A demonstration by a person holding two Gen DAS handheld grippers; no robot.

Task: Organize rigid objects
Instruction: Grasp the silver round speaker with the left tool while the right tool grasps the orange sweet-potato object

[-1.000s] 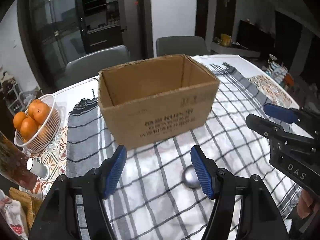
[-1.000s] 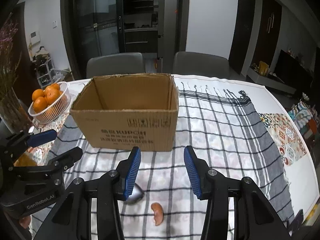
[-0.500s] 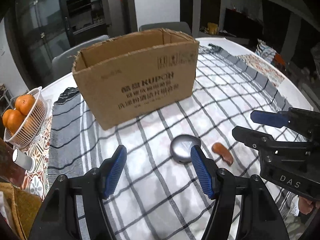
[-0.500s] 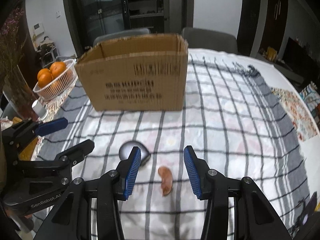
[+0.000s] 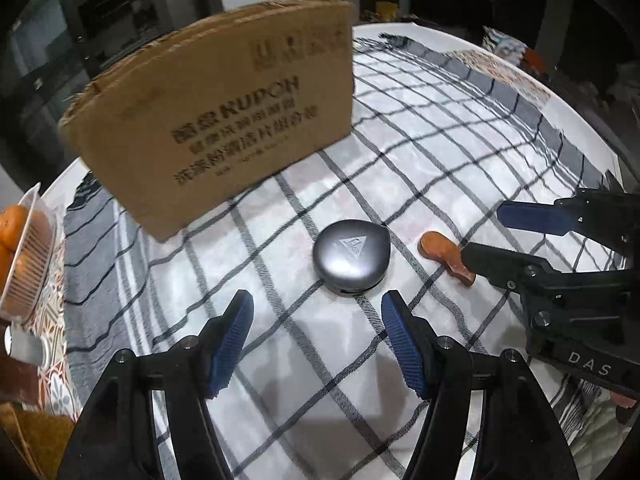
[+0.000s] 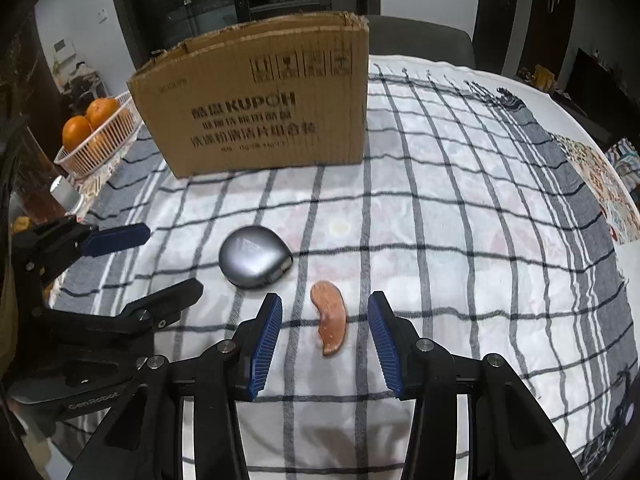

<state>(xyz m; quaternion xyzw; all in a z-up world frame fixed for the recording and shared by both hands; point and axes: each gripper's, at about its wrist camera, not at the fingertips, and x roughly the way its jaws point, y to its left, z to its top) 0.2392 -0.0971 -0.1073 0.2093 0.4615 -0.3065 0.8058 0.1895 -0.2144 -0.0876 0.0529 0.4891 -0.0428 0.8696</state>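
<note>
Your left gripper (image 5: pixel 316 320) is spread wide, holding nothing, the gray teardrop case (image 5: pixel 351 256) just beyond its tips. Your right gripper (image 6: pixel 325 330) is equally spread around the brown curved piece (image 6: pixel 329 323), near the cardboard box (image 6: pixel 256 108).

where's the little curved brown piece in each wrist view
Left wrist: the curved brown piece lies right of centre on the checked cloth, right of the grey teardrop case, partly behind a finger of the right gripper.
Right wrist: it lies low at centre, between the right gripper's open fingers, with the case up to its left.
Shared landmark: the cardboard box stands behind both.
</note>
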